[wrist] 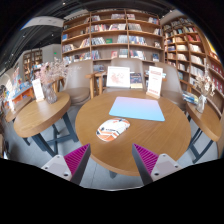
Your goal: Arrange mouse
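On the round table, near edge, the mouse lies off the blue mat, just ahead of my tool, fingers spread and empty, so I judge everything remains undone.

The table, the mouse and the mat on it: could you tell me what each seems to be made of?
Table: looks like wood or wood veneer, warm brown with a matt surface. Mouse: probably plastic, a smooth white shell with an orange-red patch. Mat: light blue, thin and flat, perhaps fabric or rubber; it cannot be told. The open gripper hovers short of the mouse.
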The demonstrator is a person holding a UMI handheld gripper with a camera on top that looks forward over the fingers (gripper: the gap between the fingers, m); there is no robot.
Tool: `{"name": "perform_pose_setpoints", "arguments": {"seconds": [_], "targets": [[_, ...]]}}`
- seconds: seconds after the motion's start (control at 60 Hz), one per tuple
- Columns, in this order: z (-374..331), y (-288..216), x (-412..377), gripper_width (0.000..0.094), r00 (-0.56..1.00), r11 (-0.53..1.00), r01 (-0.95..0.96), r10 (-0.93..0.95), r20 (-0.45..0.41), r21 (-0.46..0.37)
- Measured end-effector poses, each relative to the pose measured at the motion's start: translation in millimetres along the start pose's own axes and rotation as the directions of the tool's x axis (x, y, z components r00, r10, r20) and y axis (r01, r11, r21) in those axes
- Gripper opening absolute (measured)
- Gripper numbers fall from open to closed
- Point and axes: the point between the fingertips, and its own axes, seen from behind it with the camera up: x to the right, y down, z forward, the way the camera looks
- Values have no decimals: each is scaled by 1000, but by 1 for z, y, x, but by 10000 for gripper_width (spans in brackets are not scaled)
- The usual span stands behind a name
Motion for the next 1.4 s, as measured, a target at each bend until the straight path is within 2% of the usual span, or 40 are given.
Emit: {"name": "perform_pose_setpoints", "arguments": {"seconds": [0.417, 0.5, 1.217, 1.283, 1.333, 1.383, 1.4], "targets": [[78, 4, -20, 853, 1000, 998, 5, -6, -12, -57], [91, -3, -17, 852, 999, 999, 17, -18, -29, -43], [154, -43, -32, 851, 999, 998, 43, -42, 19, -45], [156, -45, -30, 807, 999, 998, 41, -40, 12, -45], [158, -46, -27, 731, 999, 998, 37, -37, 1, -41], [160, -47, -24, 593, 999, 999, 33, -33, -10, -36], [161, -48, -23, 514, 999, 999, 29, -30, -13, -33]]}}
